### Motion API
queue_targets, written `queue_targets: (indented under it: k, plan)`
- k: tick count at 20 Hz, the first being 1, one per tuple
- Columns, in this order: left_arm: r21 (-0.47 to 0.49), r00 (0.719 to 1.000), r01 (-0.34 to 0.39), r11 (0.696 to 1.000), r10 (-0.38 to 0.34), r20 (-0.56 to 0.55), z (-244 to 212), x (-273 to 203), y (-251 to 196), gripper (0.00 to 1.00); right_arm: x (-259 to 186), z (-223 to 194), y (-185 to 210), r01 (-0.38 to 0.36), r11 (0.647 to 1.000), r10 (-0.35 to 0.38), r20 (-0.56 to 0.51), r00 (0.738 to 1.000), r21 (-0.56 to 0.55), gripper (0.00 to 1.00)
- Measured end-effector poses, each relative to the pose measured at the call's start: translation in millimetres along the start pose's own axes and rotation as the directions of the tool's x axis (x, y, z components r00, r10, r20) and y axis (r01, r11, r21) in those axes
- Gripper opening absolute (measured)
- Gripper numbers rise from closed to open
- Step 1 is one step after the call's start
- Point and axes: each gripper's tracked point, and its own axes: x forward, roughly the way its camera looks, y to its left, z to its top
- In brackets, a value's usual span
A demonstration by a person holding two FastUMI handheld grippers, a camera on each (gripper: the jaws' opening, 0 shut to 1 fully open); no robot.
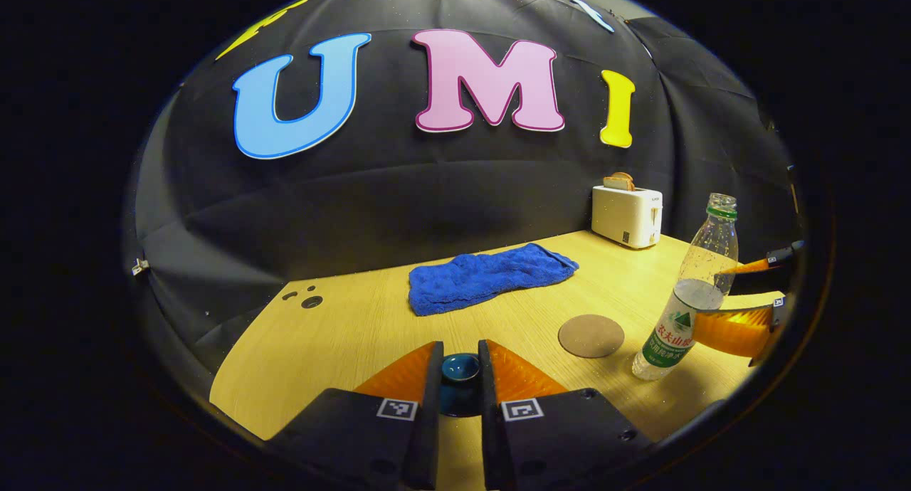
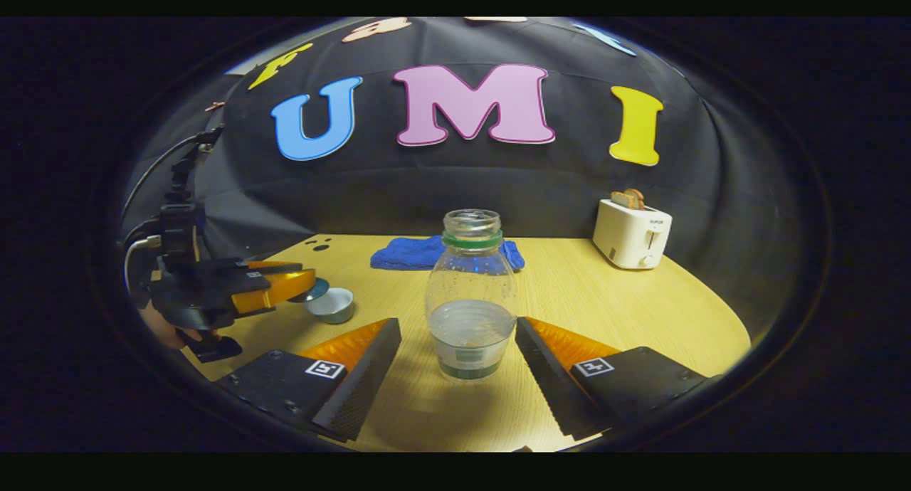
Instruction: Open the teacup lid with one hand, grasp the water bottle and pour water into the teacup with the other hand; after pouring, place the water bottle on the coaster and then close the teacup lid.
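Observation:
My left gripper (image 1: pixel 460 359) is shut on the dark blue teacup lid (image 1: pixel 460 370), which sits between its fingertips just above the table. The right gripper view shows that gripper (image 2: pixel 302 283) at the left holding the lid (image 2: pixel 317 289) beside the uncovered teacup (image 2: pixel 333 305). The uncapped water bottle (image 2: pixel 471 277), part full, stands upright on the table between the spread fingers of my right gripper (image 2: pixel 457 327), which is open. In the left gripper view the bottle (image 1: pixel 687 299) stands at the right, just right of the round brown coaster (image 1: pixel 591 335), with the right gripper (image 1: pixel 720 300) flanking it.
A blue towel (image 1: pixel 491 277) lies at the back of the wooden table (image 1: pixel 341 334). A white toaster (image 1: pixel 626 215) with toast stands at the back right corner. Small dark holes (image 1: pixel 311 301) mark the far left of the tabletop.

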Motion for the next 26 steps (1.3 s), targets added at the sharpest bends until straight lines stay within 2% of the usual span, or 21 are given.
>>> queue_targets:
  k: [5,6,7,11,12,14,15,17,18,20,22,25,26]
  plan:
    - [-0.005,1.000,-0.018,1.000,0.018,-0.013,-3,-7,5,0.29,24,0,-3,0.010,1.000,-0.010,0.017,1.000,0.007,1.00]
    - [-0.003,1.000,-0.023,1.000,0.023,-0.014,-2,-8,6,0.29,29,-3,-2,0.010,1.000,-0.010,0.013,1.000,0.005,0.96]
    - [-0.002,1.000,-0.026,1.000,0.026,-0.014,-2,-9,7,0.28,33,-6,-2,0.008,1.000,-0.008,0.007,1.000,0.001,1.00]
    - [0.002,0.999,-0.036,0.999,0.036,-0.014,2,-17,10,0.29,42,-11,-3,0.008,1.000,-0.007,0.008,1.000,-0.017,1.00]
    - [0.004,0.999,-0.036,0.999,0.036,-0.015,2,-19,11,0.25,45,-11,-6,0.020,0.999,-0.019,0.011,1.000,-0.025,0.99]
    - [0.004,0.999,-0.038,0.999,0.038,-0.019,1,-21,12,0.25,51,-11,-8,0.017,1.000,-0.017,0.013,1.000,-0.021,0.80]
    - [0.002,0.999,-0.040,0.999,0.040,-0.021,0,-21,13,0.29,51,-11,-8,0.018,1.000,-0.018,0.014,1.000,-0.018,0.82]
    - [0.000,0.999,-0.048,0.999,0.048,-0.026,-1,-24,14,0.29,51,-10,-12,0.032,0.999,-0.031,0.001,1.000,-0.024,0.80]
    - [-0.001,0.998,-0.051,0.999,0.051,-0.026,-1,-25,15,0.25,54,-10,-10,0.022,0.999,-0.022,0.004,1.000,-0.028,0.80]
    - [-0.003,0.998,-0.057,0.998,0.057,-0.030,-2,-26,16,0.29,57,-9,-10,0.016,0.999,-0.016,0.001,1.000,-0.029,0.82]
    - [0.000,0.998,-0.062,0.998,0.062,-0.032,-2,-27,17,0.28,57,-10,-12,0.024,0.999,-0.024,-0.009,1.000,-0.028,0.77]
    - [0.011,0.997,-0.068,0.998,0.069,-0.026,1,-29,19,0.29,58,-7,-12,0.042,0.995,-0.044,-0.024,0.999,-0.094,0.74]
    - [0.010,0.997,-0.069,0.998,0.069,-0.025,2,-30,19,0.25,59,-5,-12,0.053,0.988,-0.058,-0.025,0.998,-0.146,0.74]
